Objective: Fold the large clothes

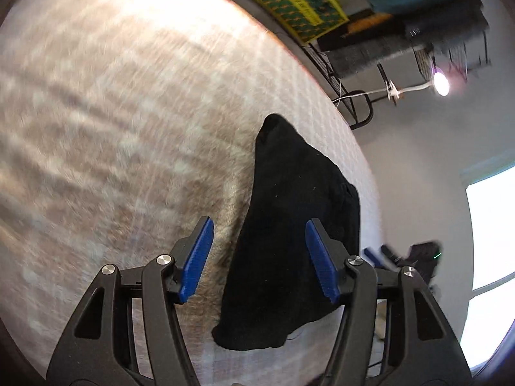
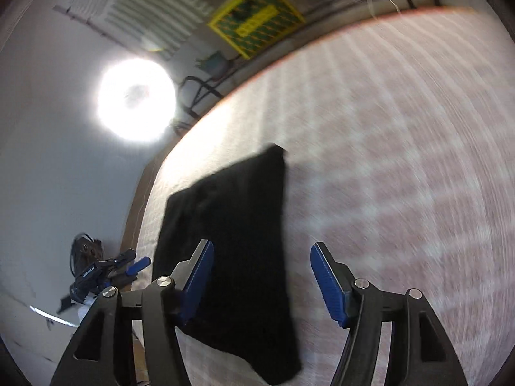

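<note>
Matt black cloth garment (image 1: 289,225) lies on the pale woven checked bedspread (image 1: 128,128); beside it, ribbed blue plastic pads (image 1: 196,257) on matt black gripper arms.

Checked tablecloth (image 1: 112,128) smeared by motion blur, yellow-green box (image 2: 256,19) lettering unreadable

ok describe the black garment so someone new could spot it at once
Start at the big checked tablecloth covering the table. The black garment lies folded near its edge, in front of both grippers' open fingers. It is the only dark thing on the pale cloth.
</note>
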A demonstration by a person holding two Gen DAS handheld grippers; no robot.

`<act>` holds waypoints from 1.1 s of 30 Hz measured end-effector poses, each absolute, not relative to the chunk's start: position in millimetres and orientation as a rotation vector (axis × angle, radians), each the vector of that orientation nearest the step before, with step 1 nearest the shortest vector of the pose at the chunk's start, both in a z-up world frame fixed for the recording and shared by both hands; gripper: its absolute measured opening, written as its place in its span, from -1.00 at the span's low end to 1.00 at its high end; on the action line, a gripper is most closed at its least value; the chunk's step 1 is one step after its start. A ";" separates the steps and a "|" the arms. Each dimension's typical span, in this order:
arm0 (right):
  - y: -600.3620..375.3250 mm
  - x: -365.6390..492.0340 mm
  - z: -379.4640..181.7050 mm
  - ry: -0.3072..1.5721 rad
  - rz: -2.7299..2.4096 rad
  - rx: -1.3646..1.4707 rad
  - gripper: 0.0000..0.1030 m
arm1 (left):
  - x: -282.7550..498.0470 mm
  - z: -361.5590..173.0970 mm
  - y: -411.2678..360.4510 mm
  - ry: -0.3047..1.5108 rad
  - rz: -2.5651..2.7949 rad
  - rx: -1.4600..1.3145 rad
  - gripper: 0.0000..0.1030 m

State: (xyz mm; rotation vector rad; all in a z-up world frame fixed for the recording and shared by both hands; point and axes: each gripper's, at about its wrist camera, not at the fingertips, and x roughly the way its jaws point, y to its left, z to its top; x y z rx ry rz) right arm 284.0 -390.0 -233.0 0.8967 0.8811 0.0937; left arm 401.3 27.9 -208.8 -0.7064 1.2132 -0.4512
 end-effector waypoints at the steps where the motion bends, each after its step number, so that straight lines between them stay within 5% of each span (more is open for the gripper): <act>1: -393.7 284.0 -239.0 0.880 0.105 0.918 0.28 | 402.5 -210.6 26.8 1.213 -0.471 -0.728 0.18; 28: -368.0 316.3 -281.7 0.914 0.285 1.041 -0.18 | 412.6 -228.6 -21.3 1.262 -0.536 -0.740 0.17; 33: -362.6 319.1 -278.1 0.935 0.253 1.022 -0.39 | 408.7 -219.6 -35.6 1.253 -0.475 -0.641 -0.28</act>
